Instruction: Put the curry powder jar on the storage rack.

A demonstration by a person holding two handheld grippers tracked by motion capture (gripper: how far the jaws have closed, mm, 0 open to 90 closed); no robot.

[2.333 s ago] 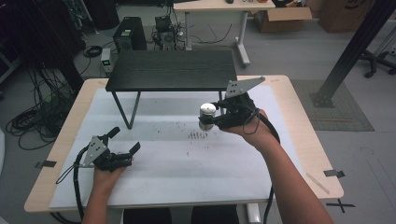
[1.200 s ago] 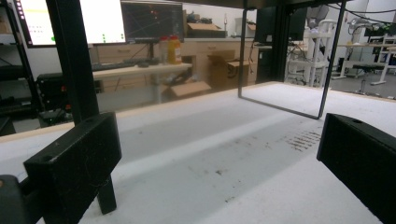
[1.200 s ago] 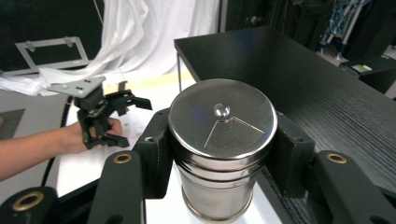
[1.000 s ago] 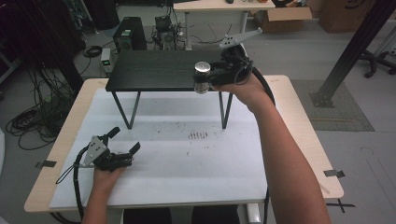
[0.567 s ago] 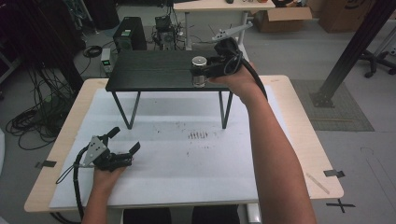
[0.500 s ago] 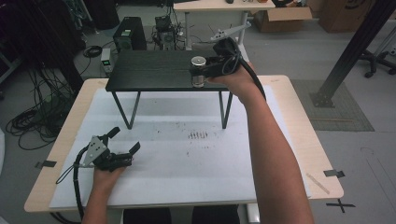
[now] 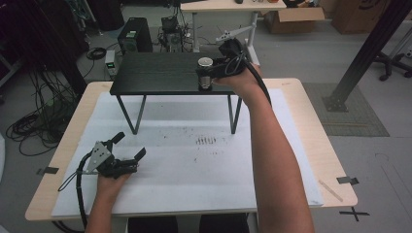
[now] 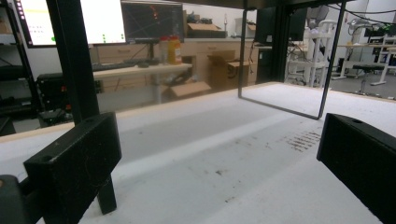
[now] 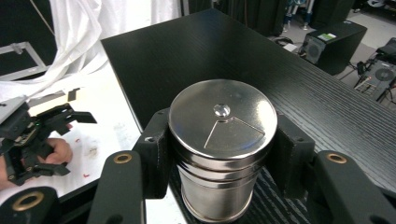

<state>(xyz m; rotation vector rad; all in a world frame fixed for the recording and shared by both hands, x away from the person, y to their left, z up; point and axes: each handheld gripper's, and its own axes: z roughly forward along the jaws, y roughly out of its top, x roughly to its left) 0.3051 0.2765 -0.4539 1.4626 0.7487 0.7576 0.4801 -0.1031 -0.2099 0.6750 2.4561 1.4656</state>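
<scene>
The right tongs (image 7: 206, 77) grip a steel canister (image 7: 205, 73) by its sides, both pads pressed against the ribbed wall just under the lid. In the right gripper view the canister (image 9: 223, 149) stands upright at the near edge of the black raised shelf (image 7: 160, 73), its base apparently resting on the shelf surface, though contact cannot be confirmed from this angle. The lid is flat, with a small round knob at centre. The left tongs (image 7: 128, 151) rest low on the white-covered worktop (image 7: 194, 165), well apart from the shelf, jaws spread wide with nothing between them. The left gripper view shows bare worktop (image 8: 210, 158) between its jaws.
</scene>
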